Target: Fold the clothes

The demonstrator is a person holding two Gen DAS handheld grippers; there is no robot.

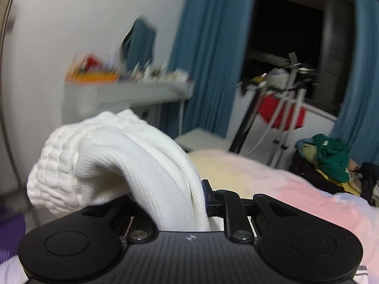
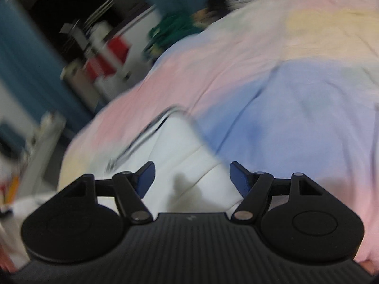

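Observation:
My left gripper (image 1: 189,198) is shut on a white knitted garment (image 1: 113,163), whose ribbed cuff bulges up over the jaws and hides the left finger. It is held above a pastel pink, yellow and blue bedspread (image 1: 272,184). My right gripper (image 2: 191,177) is open and empty, its blue pads apart, just above a white garment with dark stripes (image 2: 175,146) that lies on the bedspread (image 2: 272,82). The right wrist view is blurred by motion.
A pile of green, yellow and dark clothes (image 1: 331,163) lies at the far end of the bed. A drying rack with a red cloth (image 1: 281,113) stands by the dark window and blue curtains (image 1: 208,54). A cluttered white shelf (image 1: 132,90) is at the left wall.

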